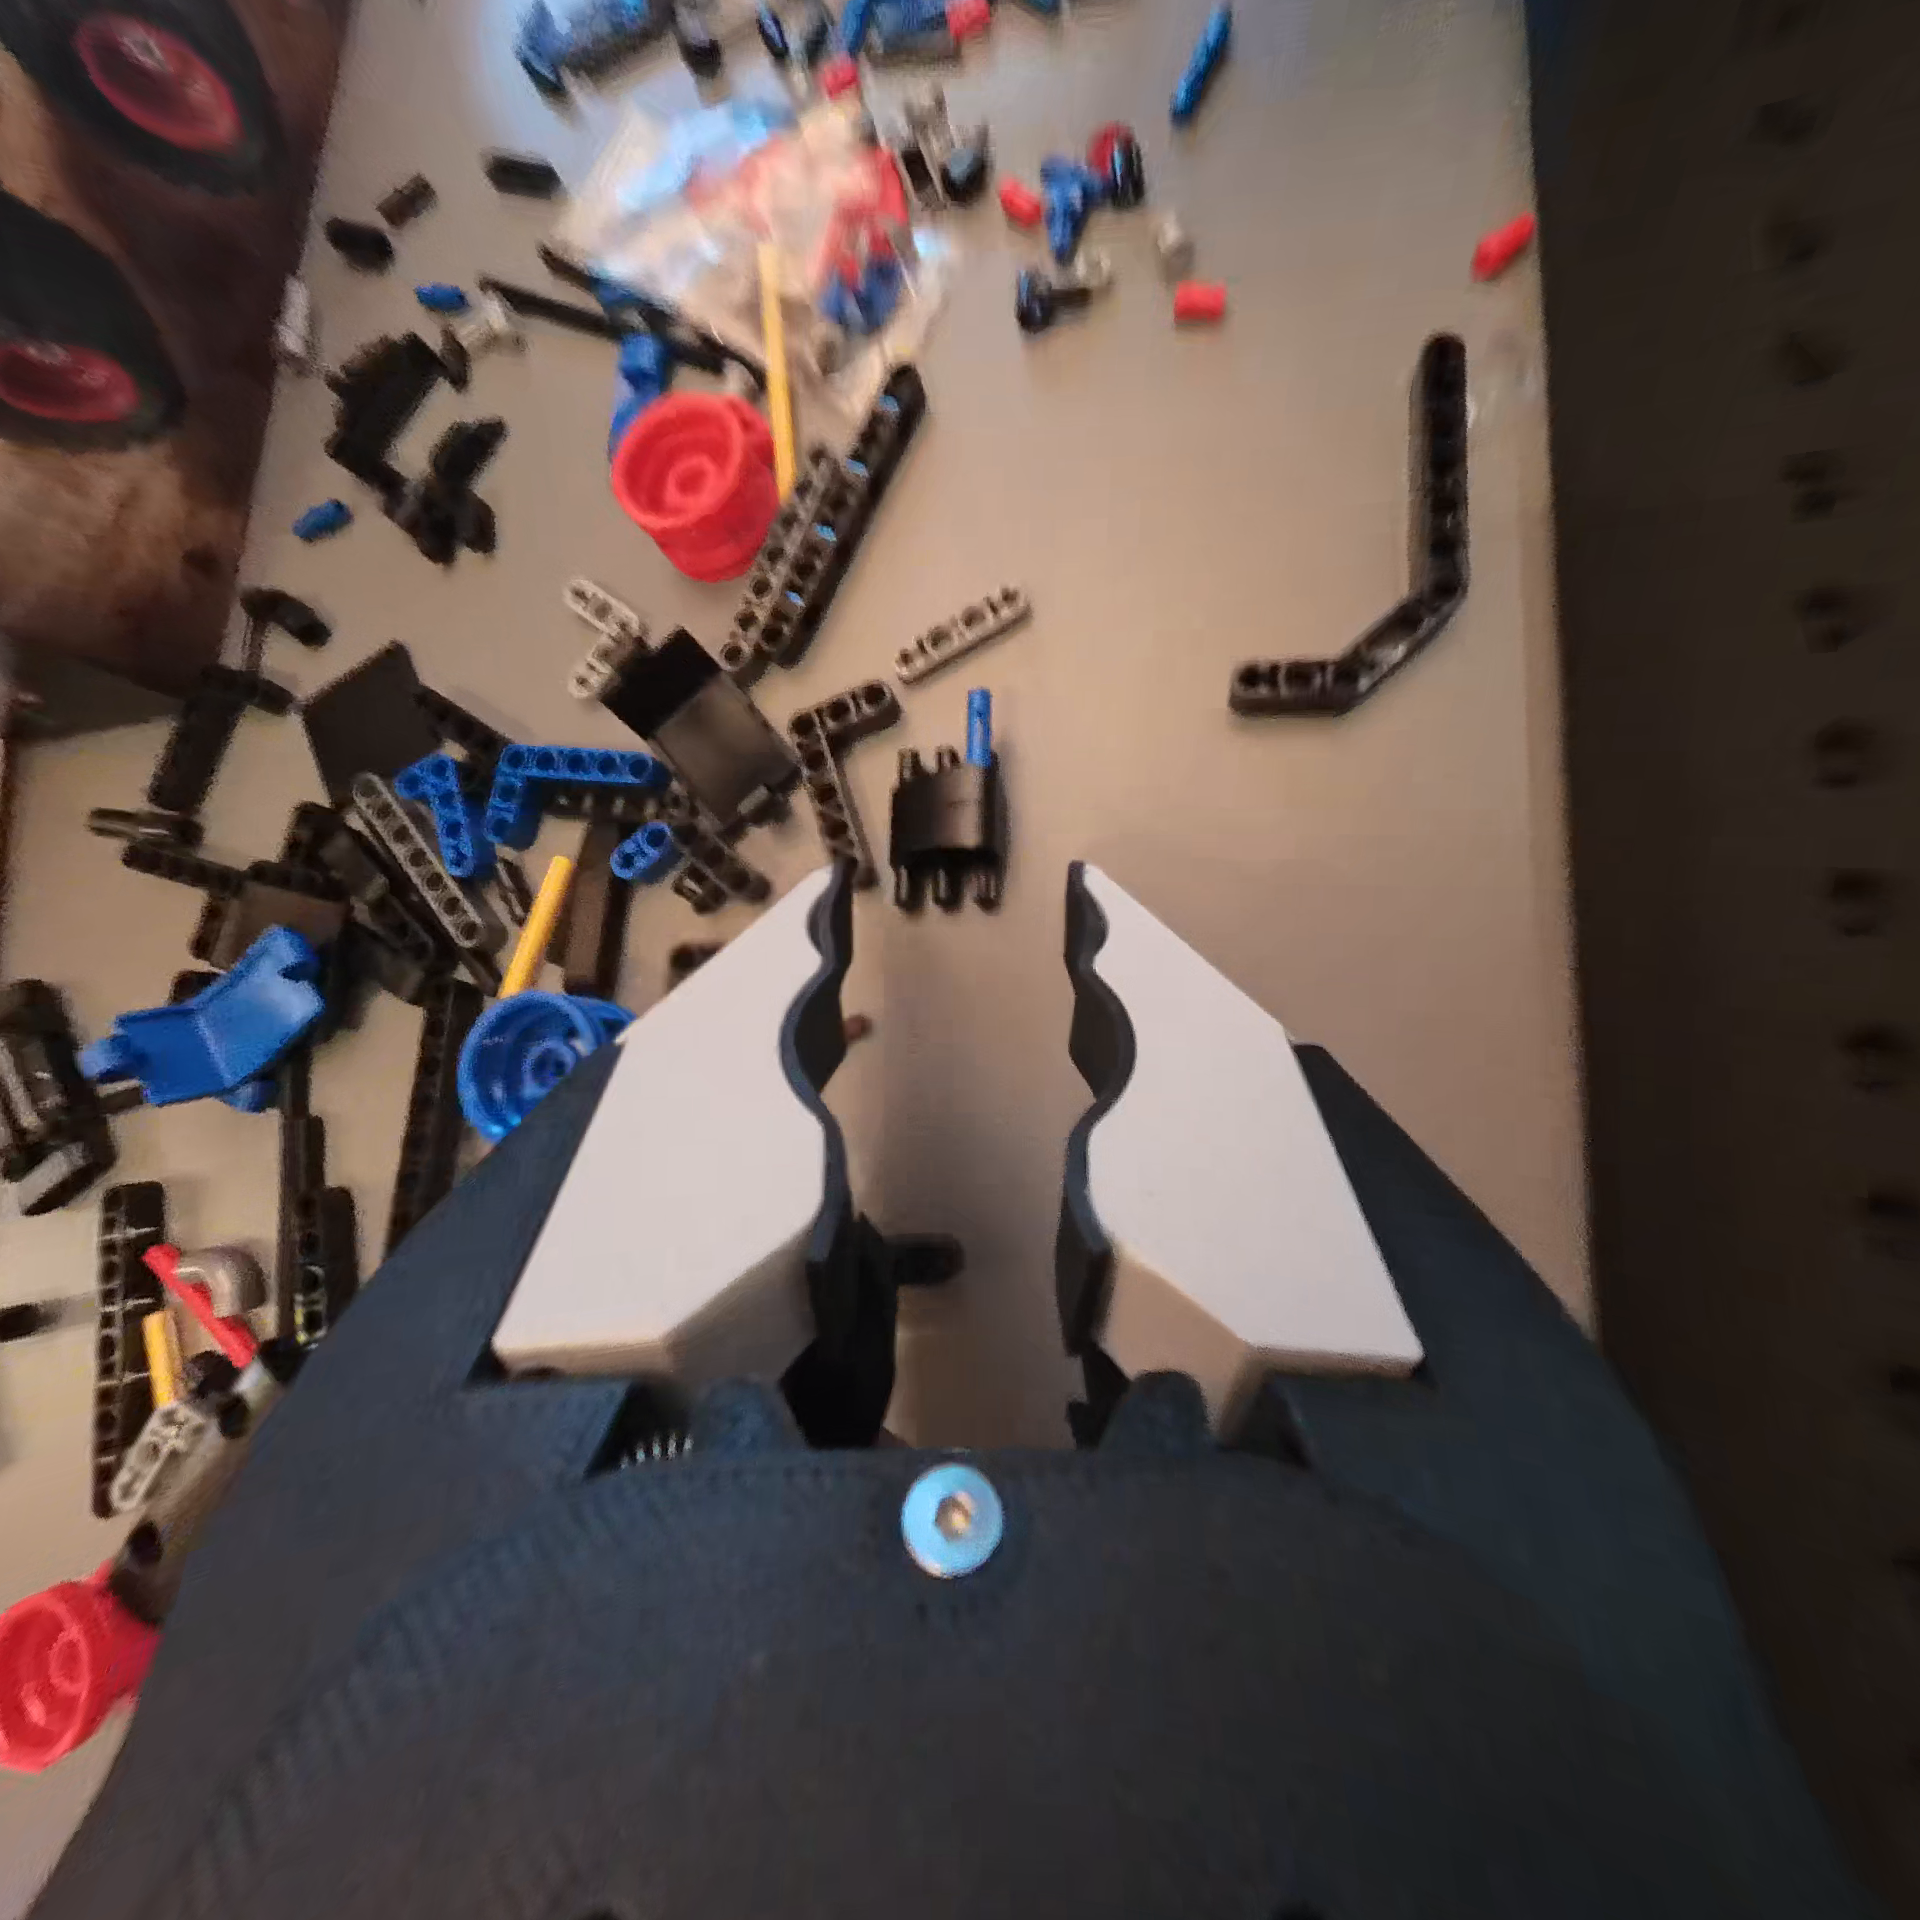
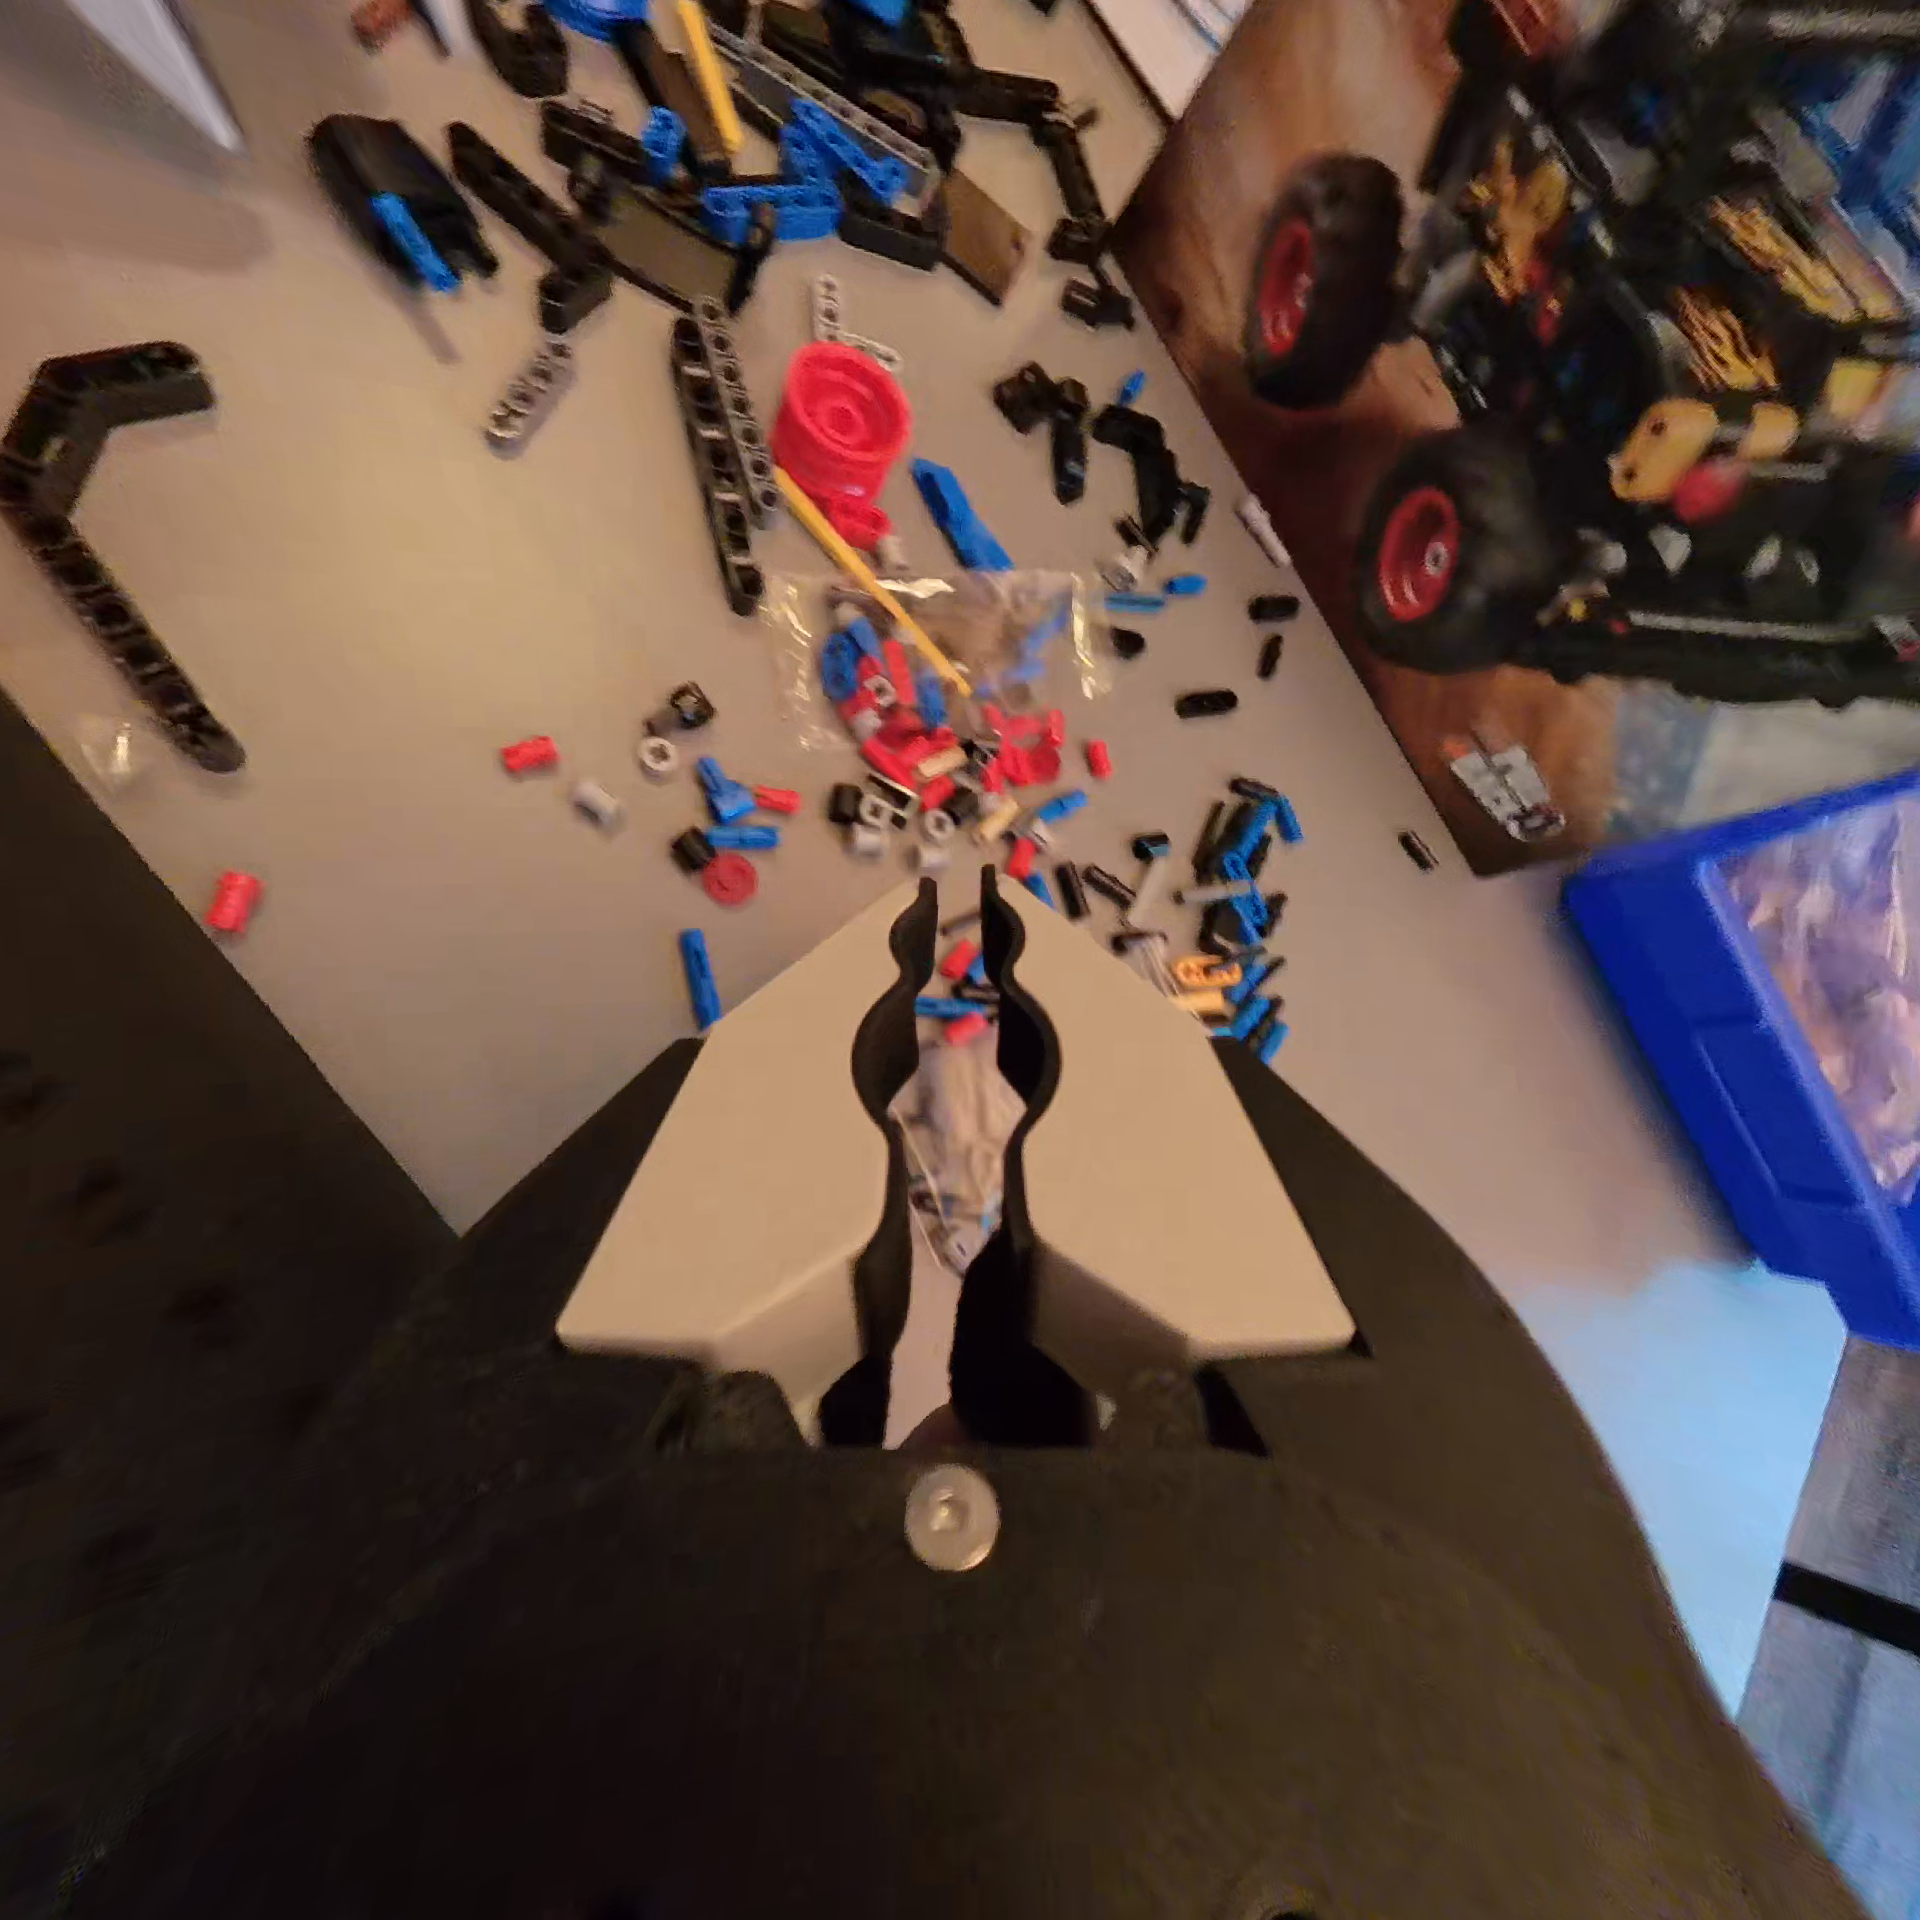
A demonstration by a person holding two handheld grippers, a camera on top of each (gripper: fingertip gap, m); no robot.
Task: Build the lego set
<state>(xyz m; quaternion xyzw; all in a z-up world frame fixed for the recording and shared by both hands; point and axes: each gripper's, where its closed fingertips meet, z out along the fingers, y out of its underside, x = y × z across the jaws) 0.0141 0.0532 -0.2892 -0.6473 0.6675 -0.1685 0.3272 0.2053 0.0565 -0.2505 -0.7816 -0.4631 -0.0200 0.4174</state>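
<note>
Tongs left [image 1: 958,878] agape, empty | right tongs [image 2: 957,883] nearly clenched, empty | ribbed red wheel [image 2: 840,424]

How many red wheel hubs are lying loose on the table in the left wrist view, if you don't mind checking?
2. One red wheel hub lies mid-table beside the long black beam; the other sits at the lower-left edge, partly behind the left gripper. More may be hidden.
</note>
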